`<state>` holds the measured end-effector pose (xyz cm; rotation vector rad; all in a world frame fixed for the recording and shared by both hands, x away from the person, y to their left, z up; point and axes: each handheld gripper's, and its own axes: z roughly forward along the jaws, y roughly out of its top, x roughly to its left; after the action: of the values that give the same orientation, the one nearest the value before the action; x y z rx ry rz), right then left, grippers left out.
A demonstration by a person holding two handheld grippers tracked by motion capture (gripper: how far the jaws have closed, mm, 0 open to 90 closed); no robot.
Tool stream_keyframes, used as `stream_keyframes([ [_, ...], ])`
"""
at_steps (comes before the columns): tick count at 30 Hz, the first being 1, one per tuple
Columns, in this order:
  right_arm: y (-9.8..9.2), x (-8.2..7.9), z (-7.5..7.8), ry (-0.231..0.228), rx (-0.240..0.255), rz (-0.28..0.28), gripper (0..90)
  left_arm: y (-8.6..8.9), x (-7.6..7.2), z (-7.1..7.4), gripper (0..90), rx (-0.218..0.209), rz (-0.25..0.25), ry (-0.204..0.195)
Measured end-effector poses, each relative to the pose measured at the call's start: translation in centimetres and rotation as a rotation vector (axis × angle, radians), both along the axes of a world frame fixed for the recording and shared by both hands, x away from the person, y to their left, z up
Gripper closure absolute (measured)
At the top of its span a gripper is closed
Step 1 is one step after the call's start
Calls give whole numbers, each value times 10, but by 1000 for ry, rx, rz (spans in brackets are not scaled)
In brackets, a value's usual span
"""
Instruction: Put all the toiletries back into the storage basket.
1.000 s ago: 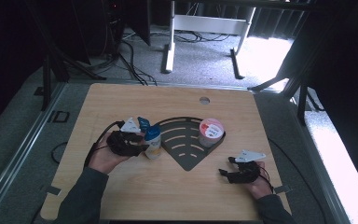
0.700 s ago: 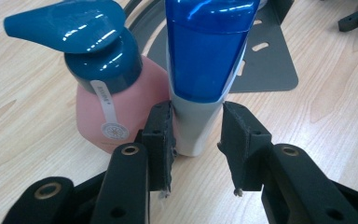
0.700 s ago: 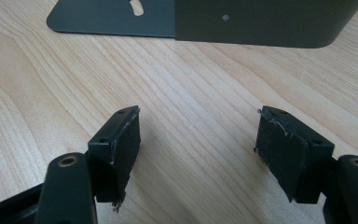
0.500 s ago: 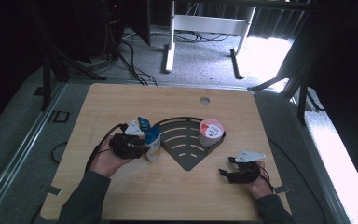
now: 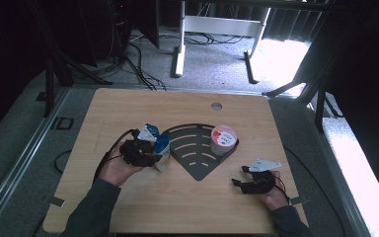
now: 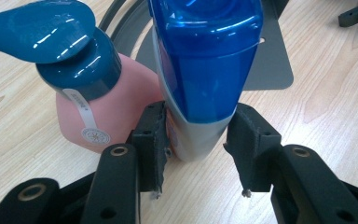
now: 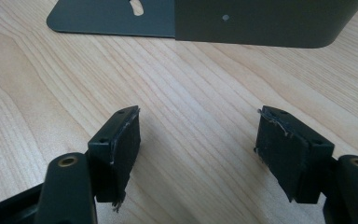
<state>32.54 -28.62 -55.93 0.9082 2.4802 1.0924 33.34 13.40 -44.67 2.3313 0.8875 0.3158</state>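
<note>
A bottle with a clear blue cap (image 6: 205, 60) stands upright on the wooden table (image 5: 177, 207) between the jaws of my left gripper (image 6: 196, 126). Those jaws have just been opening: the left pad (image 6: 154, 135) still touches the bottle and the right pad (image 6: 249, 140) stands a sliver off it. A pink pump bottle with a teal top (image 6: 98, 107) stands right beside it. In the high view the left gripper (image 5: 153, 154) and blue-capped bottle (image 5: 162, 148) are at the left edge of a dark fan-shaped rack (image 5: 197, 165). My right gripper (image 7: 198, 121) is open over bare wood.
A tub with a pink lid (image 5: 223, 139) sits in the rack's right corner. The rack's dark wall (image 7: 261, 23) lies just ahead of the right gripper (image 5: 241, 177). A small round hole (image 5: 216, 105) is in the table's far side. Cables lie on the floor beyond.
</note>
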Motion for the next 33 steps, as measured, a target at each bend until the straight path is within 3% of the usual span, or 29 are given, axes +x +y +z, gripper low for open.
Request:
stream_keyframes([
  [22,0,0,0,1,0,2,301,-20,16,-12,516,81,-6,22],
  [33,0,0,0,1,1,2,299,-25,21,-15,515,88,-13,33],
])
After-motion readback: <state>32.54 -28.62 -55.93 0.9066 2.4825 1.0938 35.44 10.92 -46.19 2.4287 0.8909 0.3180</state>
